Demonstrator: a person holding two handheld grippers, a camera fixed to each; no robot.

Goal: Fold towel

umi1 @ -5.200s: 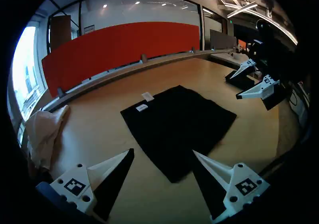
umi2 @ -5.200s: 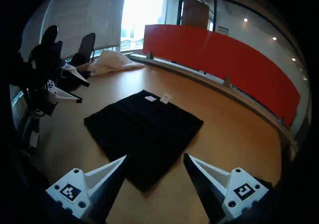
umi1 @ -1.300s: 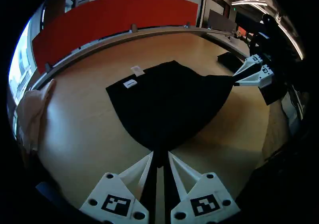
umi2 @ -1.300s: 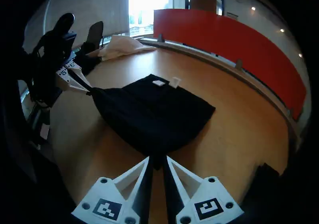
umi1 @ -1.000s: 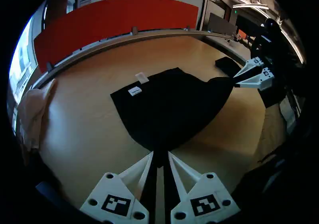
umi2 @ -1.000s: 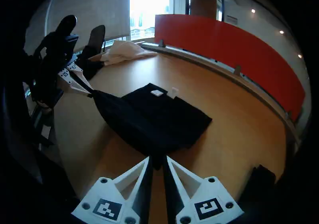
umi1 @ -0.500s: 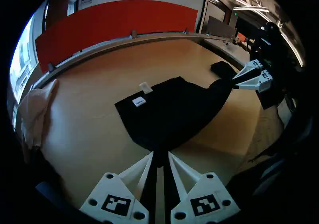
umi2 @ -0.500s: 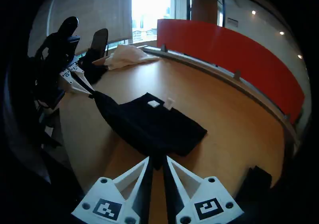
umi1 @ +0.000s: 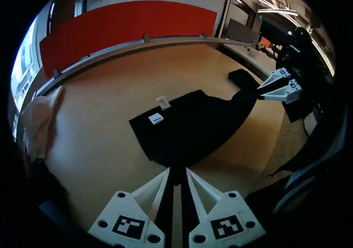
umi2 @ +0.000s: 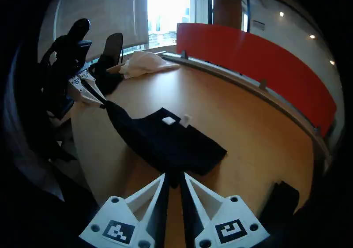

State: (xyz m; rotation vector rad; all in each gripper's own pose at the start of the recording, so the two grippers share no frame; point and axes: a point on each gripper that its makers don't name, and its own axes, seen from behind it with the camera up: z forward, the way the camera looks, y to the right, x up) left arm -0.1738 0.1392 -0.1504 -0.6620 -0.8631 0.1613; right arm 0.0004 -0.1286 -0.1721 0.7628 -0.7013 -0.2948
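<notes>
Towel (umi1: 194, 124) corners are pinched tight, one in the left gripper (umi1: 176, 176), one in the right gripper (umi2: 174, 178), above the table (umi1: 101, 133).

— What colour is the towel (umi1: 194, 124)?
— Plain black, with two small white tags (umi1: 155, 118) near one edge.
— And the table (umi1: 97, 129)?
— Warm orange-tan wood. A solid red panel (umi1: 128, 25) runs behind it.
— The heap of cloth (umi1: 37, 120) at the side?
— Cream, no pattern.
— The grippers?
— The left gripper (umi1: 177, 172) and right gripper (umi2: 175, 176) are white, black along the inner finger faces. Each finger carries a black-and-white square marker (umi1: 128, 226).
— The chair (umi2: 112, 45)?
— Black.
</notes>
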